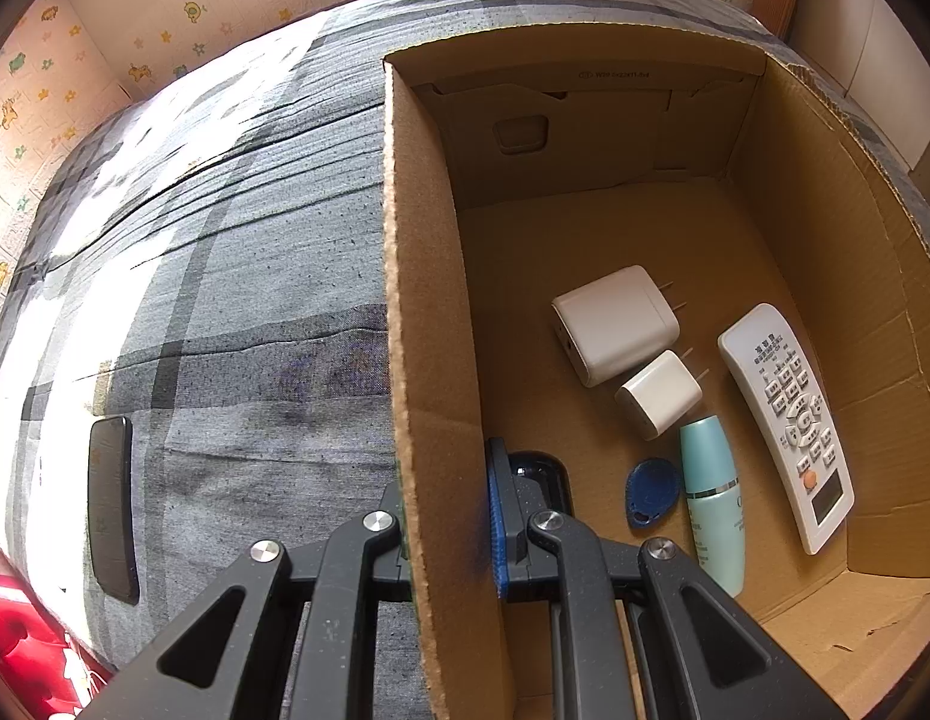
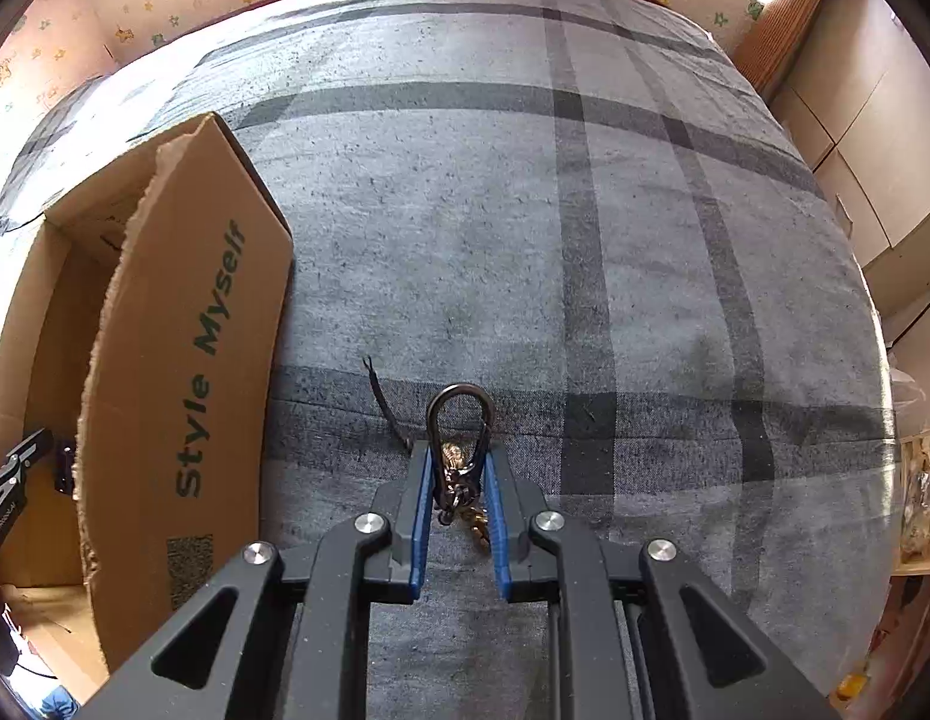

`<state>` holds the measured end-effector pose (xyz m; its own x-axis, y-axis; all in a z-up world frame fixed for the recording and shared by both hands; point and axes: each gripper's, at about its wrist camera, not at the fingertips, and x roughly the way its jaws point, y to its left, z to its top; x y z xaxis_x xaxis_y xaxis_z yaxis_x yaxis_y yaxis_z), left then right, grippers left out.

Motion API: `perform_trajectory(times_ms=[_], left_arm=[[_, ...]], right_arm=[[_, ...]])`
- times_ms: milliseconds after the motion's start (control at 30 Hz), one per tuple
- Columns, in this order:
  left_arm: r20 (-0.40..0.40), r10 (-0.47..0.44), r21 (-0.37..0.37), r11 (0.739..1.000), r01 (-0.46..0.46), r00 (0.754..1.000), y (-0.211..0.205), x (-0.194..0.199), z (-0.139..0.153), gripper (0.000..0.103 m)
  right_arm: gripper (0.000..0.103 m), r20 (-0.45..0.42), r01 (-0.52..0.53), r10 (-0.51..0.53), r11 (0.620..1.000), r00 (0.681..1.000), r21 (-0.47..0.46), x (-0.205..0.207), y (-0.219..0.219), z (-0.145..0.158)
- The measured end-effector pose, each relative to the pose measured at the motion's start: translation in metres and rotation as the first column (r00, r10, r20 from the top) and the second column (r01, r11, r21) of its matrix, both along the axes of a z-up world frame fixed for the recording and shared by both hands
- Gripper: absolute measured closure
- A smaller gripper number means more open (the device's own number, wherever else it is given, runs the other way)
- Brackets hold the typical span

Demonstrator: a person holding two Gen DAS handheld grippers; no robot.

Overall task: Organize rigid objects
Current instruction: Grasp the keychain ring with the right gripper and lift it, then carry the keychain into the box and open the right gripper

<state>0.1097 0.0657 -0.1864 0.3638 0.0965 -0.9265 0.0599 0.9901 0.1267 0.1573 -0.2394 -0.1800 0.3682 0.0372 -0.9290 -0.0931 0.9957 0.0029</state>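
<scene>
The cardboard box (image 1: 735, 228) was the main obstacle on the bed (image 1: 225, 300). Its tall left wall (image 1: 429, 360) stood between the left tongs' (image 1: 450, 516) fingers, one finger outside it and one inside. Inside the box, the far half of the floor lay bare; the near half was crowded by two white chargers (image 1: 615, 324), a remote (image 1: 789, 426), a teal bottle (image 1: 714, 498), a blue tag (image 1: 651, 492) and a dark object (image 1: 540, 474) just beside the wall. Left of the box, bare bedding ran to a black phone (image 1: 111, 504). Right of the box's printed wall (image 2: 189, 372), the bed spread open beyond the keychain (image 2: 459, 450).
</scene>
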Motion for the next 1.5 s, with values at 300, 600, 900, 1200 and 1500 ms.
perform_trajectory(times_ms=[300, 600, 900, 1200, 1500], left_arm=[[0.001, -0.001, 0.002, 1.0, 0.001, 1.0, 0.0, 0.0, 0.0, 0.088], [0.001, -0.001, -0.003, 1.0, 0.001, 1.0, 0.0, 0.0, -0.001, 0.088], [-0.001, -0.001, -0.003, 1.0, 0.001, 1.0, 0.001, 0.0, -0.001, 0.088], [-0.001, -0.001, -0.003, 1.0, 0.001, 1.0, 0.001, 0.0, -0.001, 0.088], [-0.001, -0.002, -0.004, 1.0, 0.002, 1.0, 0.001, 0.0, -0.001, 0.088]], right_arm=[[0.087, 0.062, -0.018, 0.019, 1.0, 0.998, -0.013, -0.011, 0.01, 0.045], [0.087, 0.147, -0.062, 0.066, 0.997, 0.987, -0.036, -0.013, 0.036, 0.099], [0.087, 0.212, -0.122, 0.131, 0.991, 0.968, -0.053, -0.021, 0.069, 0.148], [0.087, 0.239, -0.215, 0.219, 0.976, 0.946, -0.043, -0.035, 0.113, 0.174], [0.087, 0.218, -0.305, 0.307, 0.951, 0.926, -0.041, -0.047, 0.157, 0.17]])
